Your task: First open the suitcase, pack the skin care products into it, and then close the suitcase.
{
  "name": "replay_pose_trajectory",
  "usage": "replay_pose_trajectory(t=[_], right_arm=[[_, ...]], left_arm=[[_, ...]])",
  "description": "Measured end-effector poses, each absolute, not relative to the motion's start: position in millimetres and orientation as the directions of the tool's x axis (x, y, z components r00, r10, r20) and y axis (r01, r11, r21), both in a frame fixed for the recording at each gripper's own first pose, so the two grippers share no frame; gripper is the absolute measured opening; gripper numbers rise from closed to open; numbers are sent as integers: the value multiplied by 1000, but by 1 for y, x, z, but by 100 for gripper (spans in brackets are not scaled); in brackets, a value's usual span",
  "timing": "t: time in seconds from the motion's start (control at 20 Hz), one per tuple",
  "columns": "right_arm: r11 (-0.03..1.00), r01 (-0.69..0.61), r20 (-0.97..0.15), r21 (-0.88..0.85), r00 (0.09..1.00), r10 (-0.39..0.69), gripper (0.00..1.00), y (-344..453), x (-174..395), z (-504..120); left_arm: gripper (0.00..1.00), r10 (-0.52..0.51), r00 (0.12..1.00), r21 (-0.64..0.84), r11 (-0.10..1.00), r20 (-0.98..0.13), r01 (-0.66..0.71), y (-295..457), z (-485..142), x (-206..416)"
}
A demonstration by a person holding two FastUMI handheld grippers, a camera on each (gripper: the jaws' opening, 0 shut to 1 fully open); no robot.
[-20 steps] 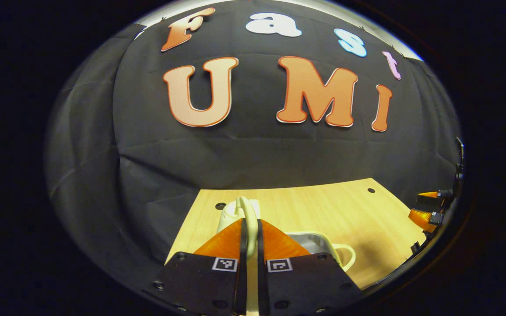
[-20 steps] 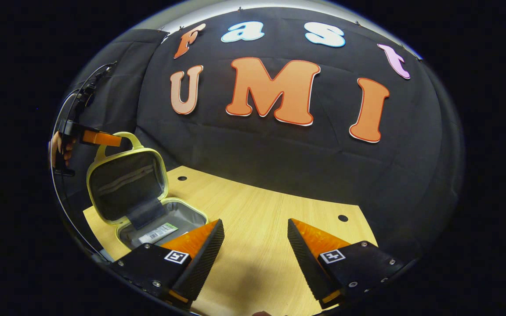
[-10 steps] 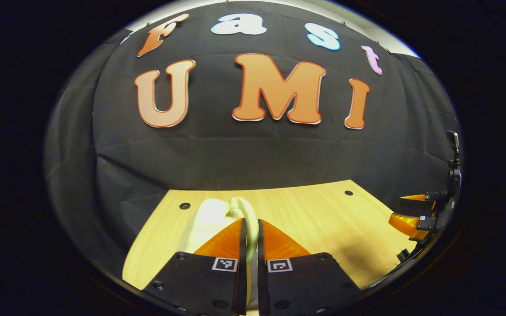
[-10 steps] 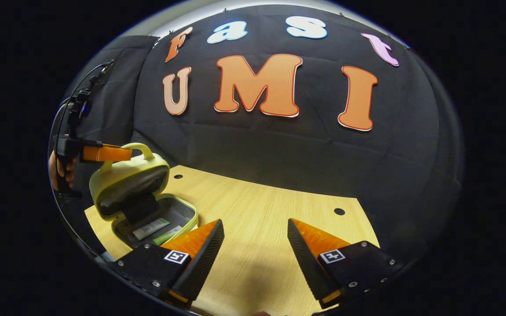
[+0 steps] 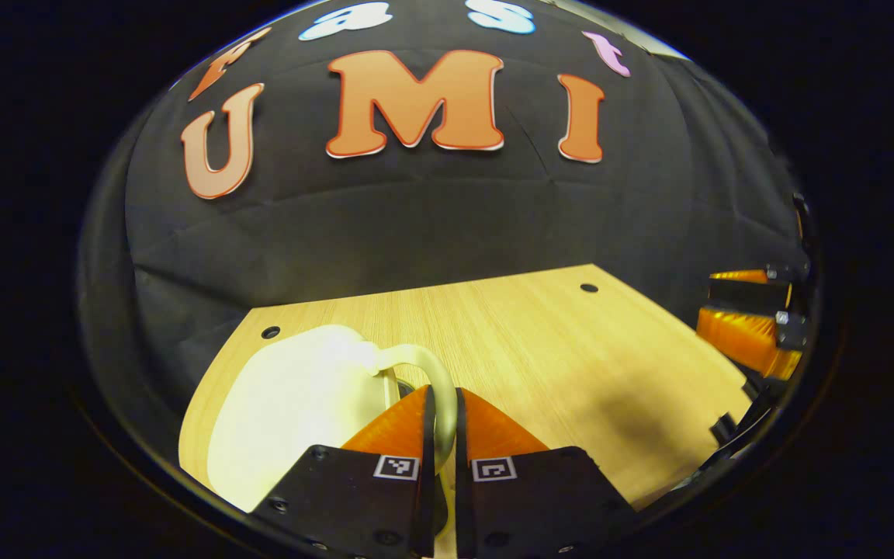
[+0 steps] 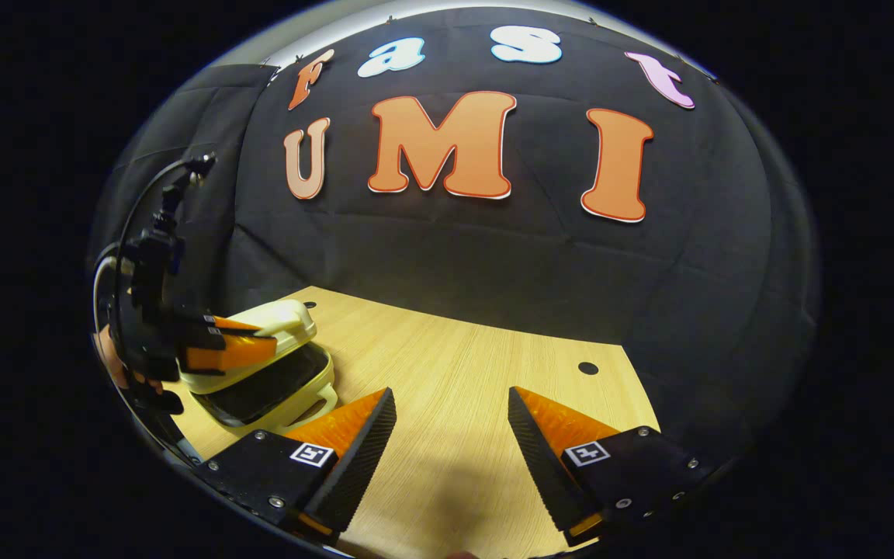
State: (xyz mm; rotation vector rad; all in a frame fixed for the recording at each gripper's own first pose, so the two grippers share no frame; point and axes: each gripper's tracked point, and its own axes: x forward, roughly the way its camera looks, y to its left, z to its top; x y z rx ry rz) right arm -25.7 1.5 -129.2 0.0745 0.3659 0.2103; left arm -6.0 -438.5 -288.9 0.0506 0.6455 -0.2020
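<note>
the small pale-yellow hard-shell suitcase (image 6: pixel 261 365) sits near the left end of the light wooden table (image 6: pixel 455 404), close to the table's near edge in the right gripper view. its rounded lid (image 5: pixel 292 404) is tilted low over the base, with a dark wedge of gap left between the two halves on the side facing the right gripper; what lies inside the gap is too dark to tell. a looped handle of the same pale yellow juts from the base toward the right gripper (image 6: pixel 451 431). in the left gripper view the lid's smooth cream outer face fills the lower left, and its curved pale-yellow lid handle (image 5: pixel 424 373) arches up from the lid's edge.

the left gripper (image 5: pixel 441 407), with orange wedge fingers (image 5: pixel 396 423) on black mounts, is nearly closed: both fingers press on the lid handle, which runs down through the narrow slot between them. in the right gripper view the same gripper (image 6: pixel 241 349) reaches in from the left edge at the lid's near side, and part of the hand (image 6: pixel 109 357) that holds it shows behind it.

the right gripper is held wide apart above the bare table, well to the right of the suitcase, its ribbed black inner faces facing each other with nothing between them and touching nothing. in the left gripper view it shows at the far right edge (image 5: pixel 750 318), beyond the table's end.
</note>
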Motion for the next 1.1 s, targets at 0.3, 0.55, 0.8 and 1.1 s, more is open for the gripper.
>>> replay_pose_trajectory(t=[0.3,0.55,0.8,1.1], right_arm=[[978,-182,-280,104,938,204,93,-11,-25,-108],[983,-160,-165,89,971,173,93,-11,-17,-62],[990,-129,12,59,992,129,92,8,-9,-3],[992,-119,50,33,992,118,94,38,-6,16]], left_arm=[[26,-141,795,18,982,-590,188,-466,-290,-13],[57,-124,859,-42,992,-497,119,-470,-228,-12],[87,-76,938,-64,996,-339,58,-446,-158,-1],[89,-30,979,-31,999,-202,25,-412,-116,0]])
